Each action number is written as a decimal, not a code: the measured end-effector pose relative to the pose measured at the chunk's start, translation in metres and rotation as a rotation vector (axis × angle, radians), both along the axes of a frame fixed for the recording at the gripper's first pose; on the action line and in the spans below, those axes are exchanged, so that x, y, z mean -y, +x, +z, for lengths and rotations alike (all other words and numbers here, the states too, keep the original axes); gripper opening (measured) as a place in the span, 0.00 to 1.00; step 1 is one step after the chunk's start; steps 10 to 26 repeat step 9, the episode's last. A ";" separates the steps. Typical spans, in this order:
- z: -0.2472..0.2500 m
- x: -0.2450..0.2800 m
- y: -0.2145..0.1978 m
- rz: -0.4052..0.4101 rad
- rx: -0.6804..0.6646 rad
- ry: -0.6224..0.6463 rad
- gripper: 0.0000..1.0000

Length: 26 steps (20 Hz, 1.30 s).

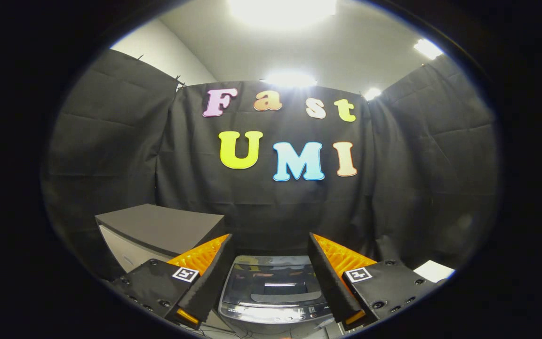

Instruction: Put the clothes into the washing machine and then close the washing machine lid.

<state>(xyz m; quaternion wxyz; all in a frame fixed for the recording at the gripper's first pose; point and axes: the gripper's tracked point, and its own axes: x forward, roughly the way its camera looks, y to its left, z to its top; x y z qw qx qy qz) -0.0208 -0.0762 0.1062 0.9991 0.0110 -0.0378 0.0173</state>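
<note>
The washing machine point(273, 294) has a glossy, smooth lid point(273, 282) that looks like dark glass or polished plastic and mirrors the ceiling lights; its front control strip point(275, 315) shines like silvery plastic. The cabinet point(158, 230) beside it carries a matt, dark, even top over a paler smooth front. The gripper point(271, 278) stands wide apart, its fingers point(205, 278) faced with matt, soft-looking padding and ribbed plastic behind. The booth wall point(111, 155) is creased matt cloth.

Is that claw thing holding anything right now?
Nothing is held. The gripper is open, its fingers spread apart, with the washing machine showing between and beyond them.
</note>
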 end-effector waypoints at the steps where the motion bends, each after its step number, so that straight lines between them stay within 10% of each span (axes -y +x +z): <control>1: -0.003 -0.001 -0.001 0.001 -0.005 -0.002 0.97; 26: -0.002 -0.006 0.000 0.011 -0.010 -0.003 0.97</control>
